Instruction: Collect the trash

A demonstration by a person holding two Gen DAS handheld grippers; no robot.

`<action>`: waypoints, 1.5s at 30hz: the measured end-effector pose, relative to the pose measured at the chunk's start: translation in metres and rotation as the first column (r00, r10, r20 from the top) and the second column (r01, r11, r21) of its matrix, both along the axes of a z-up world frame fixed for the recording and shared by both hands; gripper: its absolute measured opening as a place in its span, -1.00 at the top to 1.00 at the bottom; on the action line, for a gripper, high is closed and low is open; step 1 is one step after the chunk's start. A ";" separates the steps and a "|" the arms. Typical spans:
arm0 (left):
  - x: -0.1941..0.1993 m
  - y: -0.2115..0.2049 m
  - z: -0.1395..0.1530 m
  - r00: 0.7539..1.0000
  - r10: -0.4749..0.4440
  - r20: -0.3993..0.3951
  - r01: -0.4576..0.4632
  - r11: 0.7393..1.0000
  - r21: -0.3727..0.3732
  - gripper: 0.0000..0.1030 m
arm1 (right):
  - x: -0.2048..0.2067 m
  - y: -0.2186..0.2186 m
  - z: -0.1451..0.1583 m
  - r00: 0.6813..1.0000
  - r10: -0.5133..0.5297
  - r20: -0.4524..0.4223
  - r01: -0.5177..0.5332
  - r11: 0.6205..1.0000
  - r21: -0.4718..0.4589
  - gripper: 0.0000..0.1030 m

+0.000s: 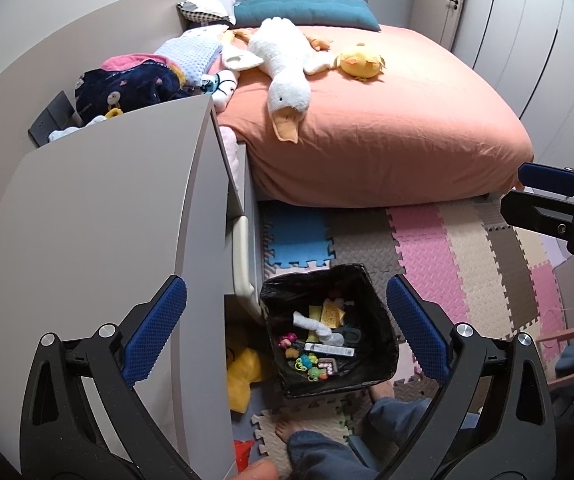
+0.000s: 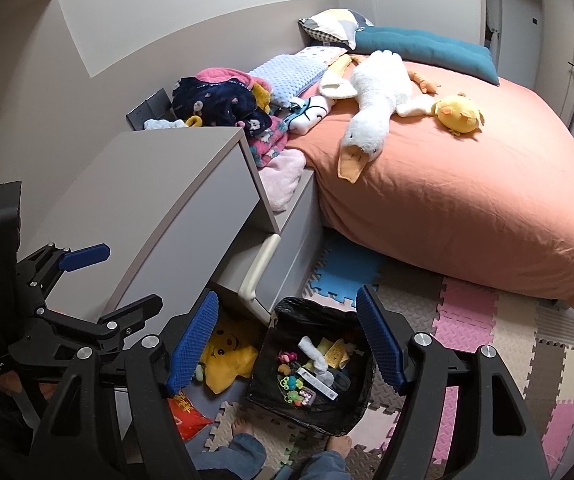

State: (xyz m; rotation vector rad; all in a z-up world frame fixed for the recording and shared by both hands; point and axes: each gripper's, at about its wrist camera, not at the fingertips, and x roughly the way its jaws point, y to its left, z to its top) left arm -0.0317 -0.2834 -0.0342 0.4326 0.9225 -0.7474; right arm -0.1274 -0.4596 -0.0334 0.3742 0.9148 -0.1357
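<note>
1. Left wrist view: the left gripper [image 1: 287,332] hangs spread wide with nothing between its blue pads [image 1: 417,328], above the bin [image 1: 371,280]
2. The bin, lined with a black bag, stands on the mat [image 1: 427,240] just beside the cabinet [image 1: 107,220]; the trash [image 1: 319,340] lies in its bottom: wrappers, a white wad, small coloured bits
3. The cabinet's front edge runs close along the left pad, and its bare top fills the left side; open mat lies to the right, up to the bed [image 1: 387,140]
4. The right gripper [image 1: 527,196] juts in at the right edge, apart from the bin; bare feet [image 1: 287,430] stand just below the bin
5. Right wrist view: the right gripper [image 2: 287,344] is parted, holding nothing, with the bin [image 2: 283,308] below and between its fingers
6. The left gripper [image 2: 107,280] sits at the left, over the cabinet [image 2: 167,184] corner, its body bearing small white lettering, too small to read surely
7. A yellow plush [image 2: 227,356] and a red packet [image 2: 187,416] lie on the floor between cabinet and bin
8. Room: foam puzzle mat [image 2: 467,320] in pink, beige, brown and blue; bed [image 2: 467,200] in an orange sheet with a white goose [image 2: 371,96] and a yellow chick [image 2: 461,112]; clothes [image 2: 215,100] heaped behind the cabinet; pale walls
</note>
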 end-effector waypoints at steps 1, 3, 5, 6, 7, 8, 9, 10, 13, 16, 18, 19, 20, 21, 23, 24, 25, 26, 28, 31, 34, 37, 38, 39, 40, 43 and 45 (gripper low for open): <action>0.000 0.000 0.000 1.000 0.001 0.000 -0.001 1.000 0.000 -0.87 | 0.000 0.001 0.000 1.000 0.000 -0.001 0.000 1.000 -0.001 -0.41; 0.002 0.002 0.000 1.000 0.016 -0.002 -0.016 1.000 -0.003 -0.87 | 0.001 0.001 0.000 1.000 0.002 -0.001 -0.002 1.000 -0.003 -0.41; 0.003 0.004 0.000 1.000 0.022 -0.017 -0.022 1.000 -0.010 -0.87 | 0.001 0.002 0.000 1.000 0.003 0.001 -0.003 1.000 -0.001 -0.41; 0.004 0.004 -0.001 0.999 0.025 -0.023 -0.026 1.000 -0.013 -0.87 | 0.002 0.003 0.000 1.000 0.005 0.001 -0.005 1.000 -0.002 -0.41; 0.004 0.004 -0.001 0.999 0.026 -0.027 -0.026 1.000 -0.013 -0.87 | 0.002 0.003 0.000 1.000 0.007 0.000 -0.007 1.000 -0.003 -0.41; 0.004 0.005 -0.001 0.999 0.025 -0.028 -0.026 1.000 -0.013 -0.87 | 0.002 0.003 0.000 1.000 0.004 0.000 -0.004 1.000 -0.002 -0.41; 0.003 0.005 -0.002 0.999 0.024 -0.027 -0.024 1.000 -0.013 -0.87 | 0.002 0.003 0.000 1.000 0.005 0.000 -0.005 1.000 -0.002 -0.41; 0.003 0.005 -0.002 0.999 0.025 -0.024 -0.025 1.000 -0.012 -0.87 | 0.002 0.004 0.000 1.000 0.004 0.000 -0.004 1.000 -0.001 -0.41; 0.002 0.003 -0.002 1.000 0.020 -0.013 -0.020 1.000 -0.003 -0.87 | 0.002 0.004 0.000 1.000 0.003 -0.001 -0.003 1.000 -0.001 -0.41; 0.000 0.002 -0.003 1.000 0.010 -0.005 -0.010 1.000 0.002 -0.87 | 0.002 0.004 0.000 1.000 0.002 0.001 -0.002 1.000 -0.002 -0.41; -0.002 0.002 -0.003 1.000 0.007 0.002 -0.007 1.000 0.002 -0.87 | 0.003 0.005 0.000 1.000 0.002 0.000 -0.002 1.000 -0.002 -0.41; -0.002 0.002 -0.003 1.000 0.007 0.004 -0.007 1.000 0.003 -0.87 | 0.003 0.005 0.000 1.000 0.001 0.000 -0.001 1.000 -0.002 -0.41; -0.002 0.002 -0.003 1.000 0.008 0.006 -0.008 1.000 0.003 -0.87 | 0.003 0.005 0.000 1.000 0.001 -0.001 -0.001 1.000 -0.001 -0.41; -0.002 0.002 -0.003 1.000 0.009 0.008 -0.009 1.000 0.003 -0.87 | 0.003 0.005 0.000 1.000 0.001 -0.002 -0.001 1.000 -0.001 -0.41; -0.003 0.002 -0.002 1.000 0.011 0.007 -0.011 1.000 0.003 -0.87 | 0.004 0.007 0.000 1.000 0.002 -0.003 -0.002 1.000 -0.001 -0.41; -0.002 0.003 -0.002 1.000 0.011 0.008 -0.011 1.000 0.000 -0.87 | 0.005 0.008 0.000 1.000 0.003 -0.004 -0.003 1.000 -0.001 -0.41; -0.002 0.003 -0.002 1.000 0.010 0.007 -0.010 1.000 -0.004 -0.87 | 0.004 0.007 0.000 1.000 0.003 -0.003 -0.003 1.000 -0.001 -0.41; -0.002 0.003 -0.002 1.000 0.010 0.006 -0.010 1.000 -0.005 -0.87 | 0.005 0.007 0.000 1.000 0.004 -0.002 -0.004 1.000 -0.001 -0.41; -0.002 0.003 -0.002 1.000 0.012 0.007 -0.012 1.000 -0.005 -0.87 | 0.005 0.008 0.000 1.000 0.005 -0.002 -0.005 1.000 -0.002 -0.41; -0.002 0.004 -0.002 1.000 0.010 0.002 -0.010 1.000 -0.007 -0.87 | 0.005 0.008 0.000 1.000 0.002 -0.003 -0.002 1.000 -0.002 -0.41; -0.002 0.004 -0.002 1.000 0.007 0.002 -0.007 1.000 -0.006 -0.87 | 0.005 0.009 0.000 1.000 0.001 -0.003 -0.001 1.000 -0.001 -0.41; -0.002 0.004 -0.002 1.000 0.007 0.002 -0.007 1.000 -0.008 -0.87 | 0.006 0.009 0.000 1.000 0.001 -0.004 -0.001 1.000 -0.001 -0.41; -0.002 0.003 -0.002 1.000 0.009 0.002 -0.009 1.000 -0.007 -0.87 | 0.006 0.008 0.000 1.000 0.002 -0.003 -0.002 1.000 0.000 -0.41; -0.002 0.003 -0.002 1.000 0.008 0.002 -0.008 1.000 -0.008 -0.87 | 0.006 0.009 0.000 1.000 0.002 -0.003 -0.002 1.000 0.000 -0.41; -0.002 0.003 -0.002 1.000 0.008 0.000 -0.008 1.000 -0.007 -0.87 | 0.006 0.009 0.000 1.000 0.003 -0.003 -0.003 1.000 -0.002 -0.41; -0.001 0.001 -0.001 1.000 0.004 -0.008 -0.004 1.000 -0.012 -0.87 | 0.006 0.009 0.001 1.000 0.003 -0.004 -0.003 1.000 -0.002 -0.41; -0.001 -0.001 0.001 1.000 -0.001 -0.008 0.000 1.000 -0.014 -0.87 | 0.006 0.009 0.000 1.000 0.001 -0.003 -0.001 1.000 -0.003 -0.41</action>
